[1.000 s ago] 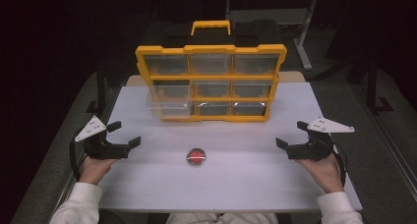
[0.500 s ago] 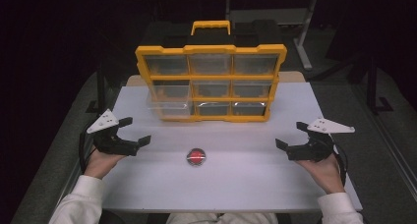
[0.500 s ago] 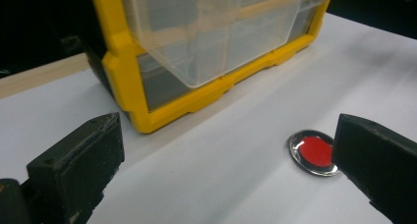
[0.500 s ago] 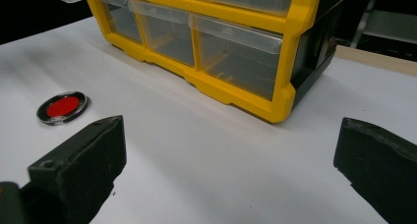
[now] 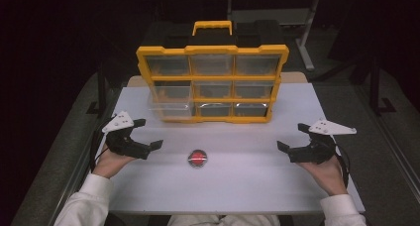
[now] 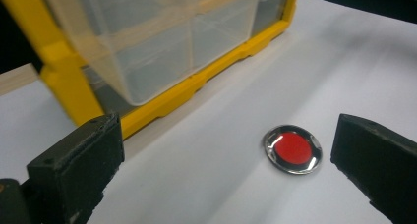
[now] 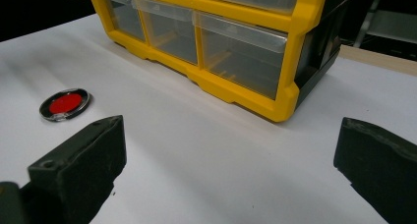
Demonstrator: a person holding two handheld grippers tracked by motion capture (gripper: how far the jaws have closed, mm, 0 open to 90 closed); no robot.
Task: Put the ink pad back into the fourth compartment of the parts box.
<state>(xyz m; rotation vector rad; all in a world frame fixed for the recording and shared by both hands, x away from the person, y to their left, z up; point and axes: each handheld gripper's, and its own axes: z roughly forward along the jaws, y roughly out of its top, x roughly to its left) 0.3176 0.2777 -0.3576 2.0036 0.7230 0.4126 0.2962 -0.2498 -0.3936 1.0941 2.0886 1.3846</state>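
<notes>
One yellow organizer (image 5: 213, 82) with nine clear drawers in three rows of three stands at the far middle of the white surface (image 5: 247, 186), its lower-left drawer (image 5: 171, 108) pulled out a little. One round red disc with a silver rim (image 5: 198, 158) lies alone on the bare near half. The left gripper (image 5: 143, 135) and right gripper (image 5: 292, 139) flank it near the side edges, both with jaws wide apart and holding nothing.

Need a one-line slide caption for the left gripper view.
Open left gripper aimed at a small red disc on the white table, beside the yellow drawer organizer.
</notes>
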